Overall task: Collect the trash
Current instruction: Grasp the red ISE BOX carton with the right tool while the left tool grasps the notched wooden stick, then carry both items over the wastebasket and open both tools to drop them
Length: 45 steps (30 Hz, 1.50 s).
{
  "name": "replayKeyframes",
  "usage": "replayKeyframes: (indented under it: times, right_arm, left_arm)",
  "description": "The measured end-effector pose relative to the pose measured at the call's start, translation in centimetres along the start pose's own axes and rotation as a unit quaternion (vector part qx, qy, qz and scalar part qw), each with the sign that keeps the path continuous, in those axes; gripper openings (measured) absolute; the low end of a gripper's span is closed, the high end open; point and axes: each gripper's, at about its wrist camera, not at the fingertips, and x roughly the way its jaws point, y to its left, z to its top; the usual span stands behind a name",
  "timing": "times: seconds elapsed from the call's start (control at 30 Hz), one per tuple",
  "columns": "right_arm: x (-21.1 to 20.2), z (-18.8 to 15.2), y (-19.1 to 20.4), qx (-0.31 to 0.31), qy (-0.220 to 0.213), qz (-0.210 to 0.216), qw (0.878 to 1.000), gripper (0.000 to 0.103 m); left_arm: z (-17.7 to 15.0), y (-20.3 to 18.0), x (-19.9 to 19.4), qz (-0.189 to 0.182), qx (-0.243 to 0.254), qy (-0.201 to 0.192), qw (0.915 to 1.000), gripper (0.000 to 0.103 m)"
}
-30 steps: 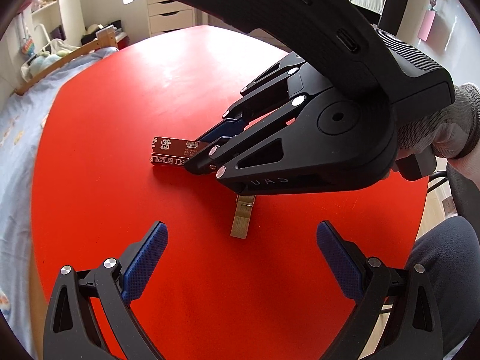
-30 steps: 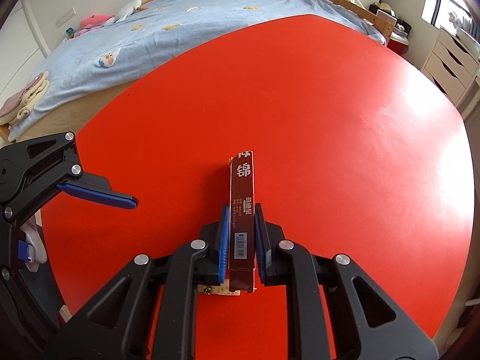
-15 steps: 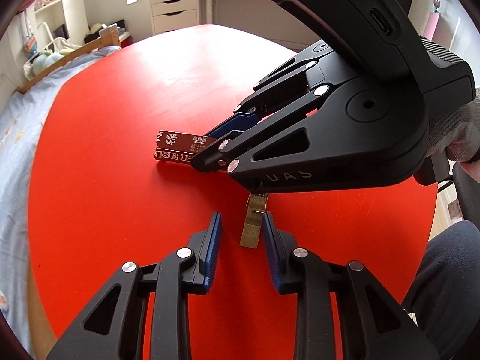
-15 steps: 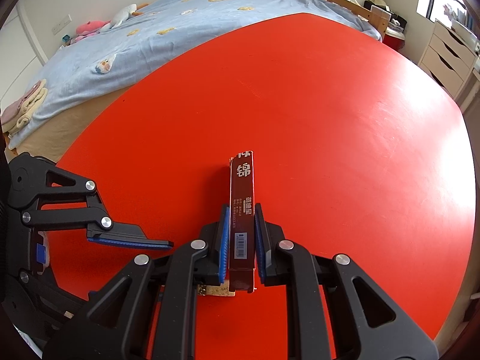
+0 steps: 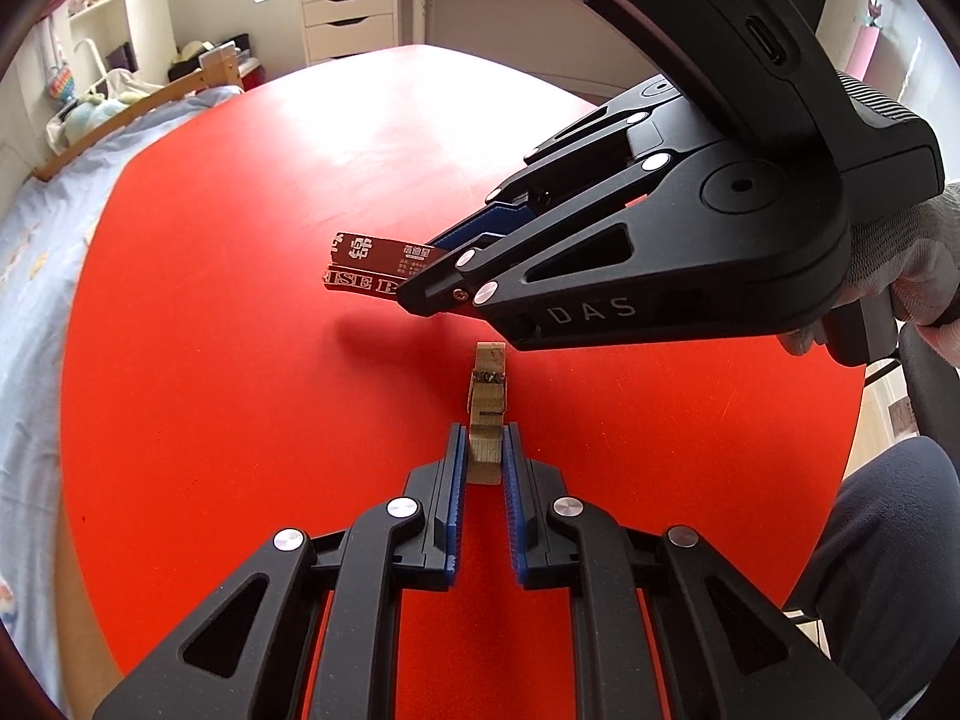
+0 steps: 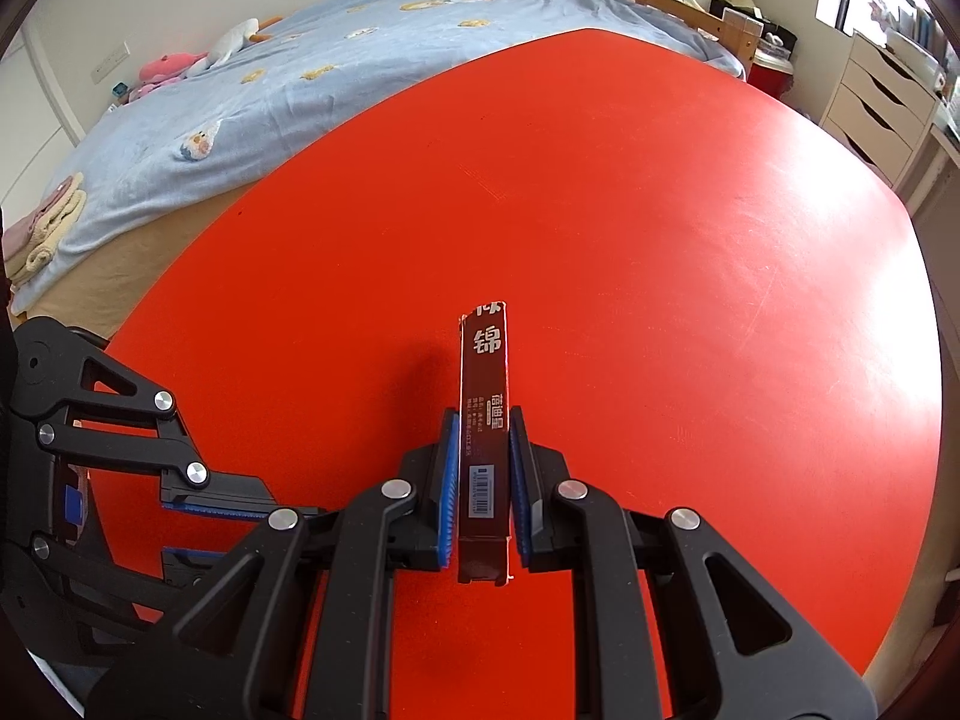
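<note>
The right gripper (image 5: 420,294), clamped on a box (image 5: 366,267), hung just beyond the left gripper (image 5: 483,456) and blocked the way ahead on its right. To its left and beyond the box (image 6: 483,420), the table (image 6: 660,240) lay open up to the bed (image 6: 360,60).

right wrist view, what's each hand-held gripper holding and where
The right hand-held gripper grips the dark red box near its barcode end; the left hand-held gripper pinches the wooden clothespin at its near end.
</note>
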Motion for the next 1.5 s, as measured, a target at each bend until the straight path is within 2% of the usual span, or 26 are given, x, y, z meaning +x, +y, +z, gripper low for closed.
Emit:
replayKeyframes:
  times: [0.27,0.4,0.73,0.97,1.2,1.5]
  right_arm:
    - [-4.1,-0.9,0.7,0.015,-0.021,-0.016,1.0,0.015]
    - [-6.9,-2.5,1.7,0.023,-0.034,-0.024,0.999,0.015]
    - [-13.6,-8.2,5.6,0.045,-0.067,-0.047,0.996,0.015]
    - [-17.2,-12.6,9.3,0.048,-0.088,-0.062,0.993,0.015]
    - [-19.2,-17.2,12.3,0.07,-0.095,-0.059,0.991,0.015]
    - [-18.4,-21.6,14.7,0.084,-0.069,-0.051,0.993,0.015]
  left_arm:
    - [0.0,-0.3,-3.2,0.008,-0.008,-0.015,0.9998,0.012]
    - [0.1,-0.9,-5.3,0.014,-0.013,-0.024,0.9995,0.012]
    - [-2.1,-2.8,-9.9,0.026,-0.025,-0.043,0.9984,0.012]
    - [-4.5,-4.3,-12.3,0.02,-0.032,-0.061,0.9974,0.012]
    - [-7.0,-6.2,-13.8,0.01,-0.031,-0.07,0.9971,0.012]
    - [-9.6,-7.7,-13.5,-0.005,-0.037,-0.056,0.9977,0.012]
